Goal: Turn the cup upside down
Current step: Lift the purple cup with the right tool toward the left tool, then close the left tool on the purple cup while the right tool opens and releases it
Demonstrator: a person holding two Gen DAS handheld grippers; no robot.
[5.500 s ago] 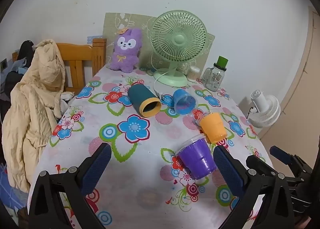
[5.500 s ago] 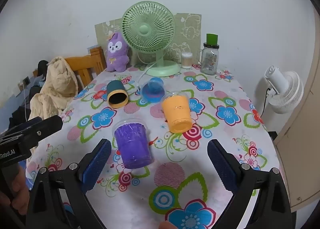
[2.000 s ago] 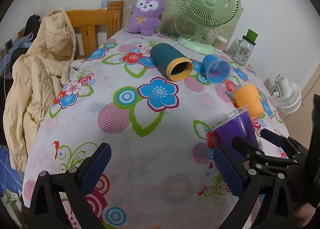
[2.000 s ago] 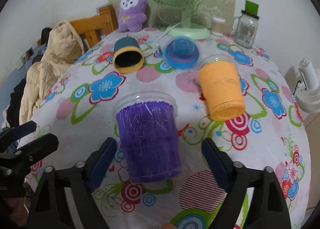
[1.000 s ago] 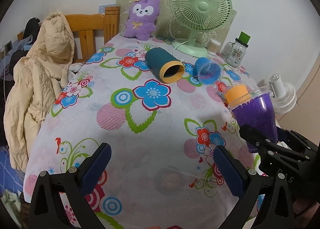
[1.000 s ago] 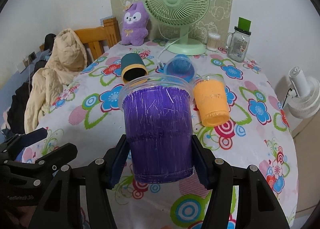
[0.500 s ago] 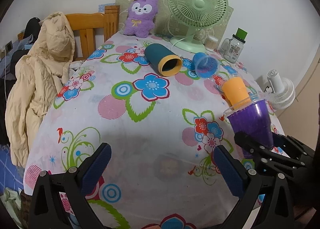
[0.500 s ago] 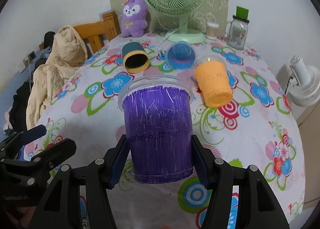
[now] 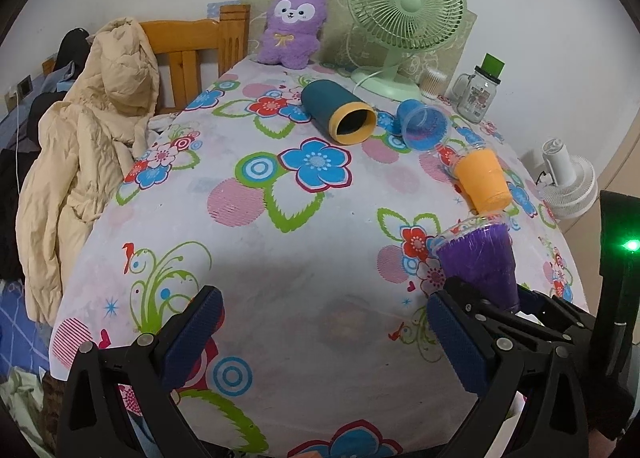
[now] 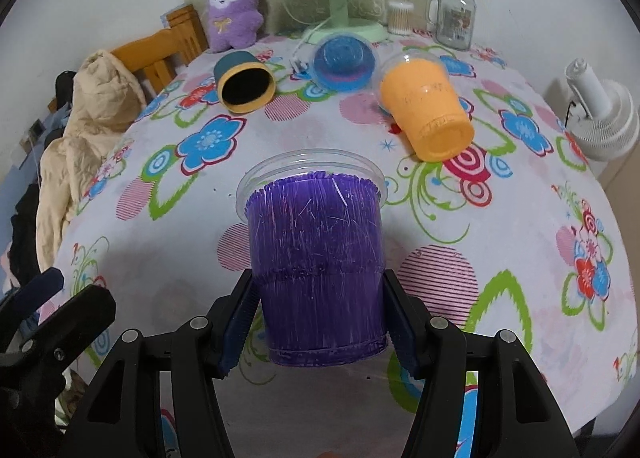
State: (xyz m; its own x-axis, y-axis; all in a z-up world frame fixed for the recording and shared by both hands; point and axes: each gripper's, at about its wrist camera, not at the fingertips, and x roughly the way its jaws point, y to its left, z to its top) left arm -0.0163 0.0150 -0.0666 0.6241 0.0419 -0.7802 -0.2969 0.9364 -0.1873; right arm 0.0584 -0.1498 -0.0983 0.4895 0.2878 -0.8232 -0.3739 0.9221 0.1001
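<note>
My right gripper (image 10: 316,322) is shut on a purple plastic cup (image 10: 316,258), gripping its base end, with the clear rim pointing away toward the table. In the left wrist view the purple cup (image 9: 480,262) hangs at the right, rim tilted down to the flowered tablecloth (image 9: 280,258); I cannot tell whether it touches. My left gripper (image 9: 320,334) is open and empty above the table's near edge. An orange cup (image 10: 428,114), a blue cup (image 10: 344,62) and a dark green cup with a yellow rim (image 10: 244,82) lie on their sides further back.
A green desk fan (image 9: 404,14), a purple plush toy (image 9: 292,30) and a glass jar with a green lid (image 9: 478,92) stand at the table's back. A wooden chair with a beige jacket (image 9: 88,138) is at the left. A white fan (image 9: 564,178) stands right of the table.
My right gripper closed on the purple cup and lifted it off the table. Over the last half second it has tipped forward and lowered, bringing the cup's rim down toward the cloth.
</note>
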